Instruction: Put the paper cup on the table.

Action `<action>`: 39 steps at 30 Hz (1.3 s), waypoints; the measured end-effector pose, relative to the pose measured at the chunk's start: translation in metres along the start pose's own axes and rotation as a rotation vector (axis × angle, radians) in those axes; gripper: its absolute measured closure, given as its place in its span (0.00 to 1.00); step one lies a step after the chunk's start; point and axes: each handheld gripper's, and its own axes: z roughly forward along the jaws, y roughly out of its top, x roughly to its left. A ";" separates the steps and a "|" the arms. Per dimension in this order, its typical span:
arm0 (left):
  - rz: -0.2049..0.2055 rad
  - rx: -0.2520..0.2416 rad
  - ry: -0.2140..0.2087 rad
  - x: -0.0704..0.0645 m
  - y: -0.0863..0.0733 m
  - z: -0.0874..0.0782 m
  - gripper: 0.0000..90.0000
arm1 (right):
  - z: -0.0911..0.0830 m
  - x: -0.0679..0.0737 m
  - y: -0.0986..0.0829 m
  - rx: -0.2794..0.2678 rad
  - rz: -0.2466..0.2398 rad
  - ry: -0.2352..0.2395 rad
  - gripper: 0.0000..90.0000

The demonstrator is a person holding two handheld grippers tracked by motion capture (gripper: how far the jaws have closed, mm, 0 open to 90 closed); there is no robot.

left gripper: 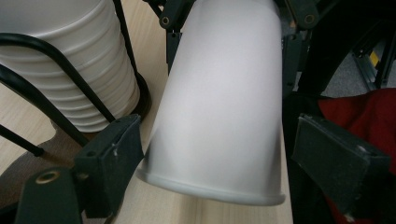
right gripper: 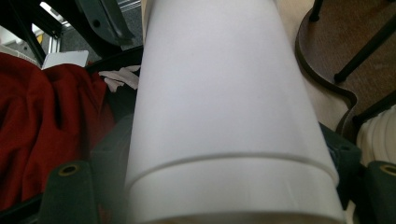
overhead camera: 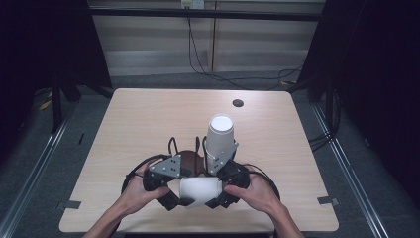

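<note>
Your left gripper [overhead camera: 173, 196] sits wide open around the rim end of the white cup [overhead camera: 199, 191], fingers [left gripper: 112, 154] just clear of it. Cup lies sideways over the table [overhead camera: 143, 119] near edge, between both grippers. Your right gripper [overhead camera: 218, 197]: the cup hides its fingers, so can't tell the grip; cup stack [overhead camera: 219, 136] stands just behind.

Bare forearms, no sleeves visible. Left gripper [overhead camera: 174, 194] and right gripper [overhead camera: 221, 193]: black bodies, each topped by a grey three-cornered plate with dark screws. Black cables loop off both. Jaws black, flat rubbery pads [left gripper: 114, 163], brass-ringed screw holes. Red cloth [right gripper: 42, 121] behind.
</note>
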 end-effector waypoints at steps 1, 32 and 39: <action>-0.004 -0.008 0.000 0.000 0.000 -0.001 0.17 | 0.000 0.000 0.000 -0.002 0.007 0.004 0.27; -0.162 -0.162 0.095 -0.001 -0.035 -0.033 0.18 | -0.020 -0.008 -0.018 -0.208 0.089 0.007 0.26; -0.184 -0.181 0.059 -0.001 -0.037 -0.026 0.18 | -0.020 -0.008 -0.018 -0.267 0.077 0.011 0.26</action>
